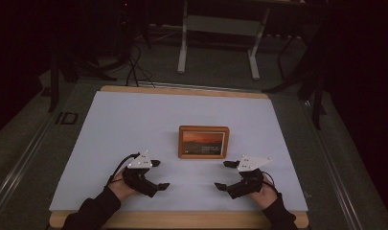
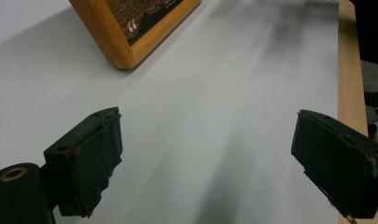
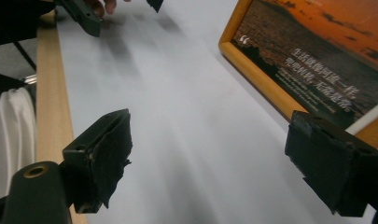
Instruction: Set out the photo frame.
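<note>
On the white table mat (image 1: 134, 129), near its middle, the wooden picture frame (image 1: 203, 142) is lying flat, showing an orange sunset print with pale lettering across it. You are holding your left gripper (image 1: 159, 174) toward the near edge, just left of the frame and apart from it, and its jaws are standing spread wide with nothing but bare mat between them. You are keeping your right gripper (image 1: 223, 175) at a matching spot to the frame's right, jaws likewise spread wide and holding nothing. Both grippers are pointing inward, toward each other, with a stretch of mat lying open between their tips.

Looking along the left gripper (image 2: 205, 154), you are seeing one rounded corner of the frame (image 2: 121, 51) ahead and to the left, well clear of both black pads. The wooden table edge (image 2: 349, 70) is running down the right side of that view.

Looking along the right gripper (image 3: 207, 161), you are seeing the frame (image 3: 317, 60) at the upper right, its near wooden border running just beyond the right-hand pad; whether that pad is touching the wood cannot be told. Your other gripper's jaw tips (image 3: 86, 16) are showing far off at the top left, beside the wooden table edge (image 3: 49, 107).
</note>
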`<state>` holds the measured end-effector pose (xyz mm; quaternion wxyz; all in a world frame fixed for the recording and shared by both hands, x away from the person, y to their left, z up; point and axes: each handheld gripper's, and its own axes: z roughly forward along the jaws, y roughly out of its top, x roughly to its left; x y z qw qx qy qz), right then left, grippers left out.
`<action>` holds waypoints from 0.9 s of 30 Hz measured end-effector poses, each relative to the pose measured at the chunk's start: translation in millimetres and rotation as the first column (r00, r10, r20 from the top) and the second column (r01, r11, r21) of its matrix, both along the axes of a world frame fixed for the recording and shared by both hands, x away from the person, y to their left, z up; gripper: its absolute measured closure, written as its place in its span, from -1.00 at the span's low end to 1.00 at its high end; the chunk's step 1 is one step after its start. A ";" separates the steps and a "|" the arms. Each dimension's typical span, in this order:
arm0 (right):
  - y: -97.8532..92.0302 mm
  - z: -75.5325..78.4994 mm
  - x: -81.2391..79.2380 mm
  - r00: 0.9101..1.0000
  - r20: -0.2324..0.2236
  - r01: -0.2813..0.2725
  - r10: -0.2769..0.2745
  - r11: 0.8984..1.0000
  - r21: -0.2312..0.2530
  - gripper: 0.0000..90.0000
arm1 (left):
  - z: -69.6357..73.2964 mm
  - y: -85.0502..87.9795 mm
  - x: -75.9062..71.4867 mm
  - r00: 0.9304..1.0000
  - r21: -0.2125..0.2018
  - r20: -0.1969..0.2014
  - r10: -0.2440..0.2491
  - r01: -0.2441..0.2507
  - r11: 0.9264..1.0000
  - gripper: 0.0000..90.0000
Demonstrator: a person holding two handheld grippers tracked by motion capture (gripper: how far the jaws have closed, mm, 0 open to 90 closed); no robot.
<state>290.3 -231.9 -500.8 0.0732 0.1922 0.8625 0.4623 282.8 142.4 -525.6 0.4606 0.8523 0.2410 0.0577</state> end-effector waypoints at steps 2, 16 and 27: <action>-2.0 -2.5 -1.4 1.000 0.006 0.005 -0.005 1.000 0.003 -0.68 | -0.1 0.1 -0.1 1.000 0.001 0.000 0.000 0.000 1.000 -0.80; -13.0 -15.0 -8.5 0.999 0.012 0.034 -0.034 0.999 0.006 -0.68 | -1.1 -0.5 -0.2 1.000 0.007 0.002 -0.007 0.007 1.000 -0.80; -26.7 -20.0 -11.8 0.997 0.021 0.080 -0.081 0.997 0.012 -0.68 | -2.6 -2.1 -0.8 1.000 0.009 0.001 -0.013 0.013 1.000 -0.80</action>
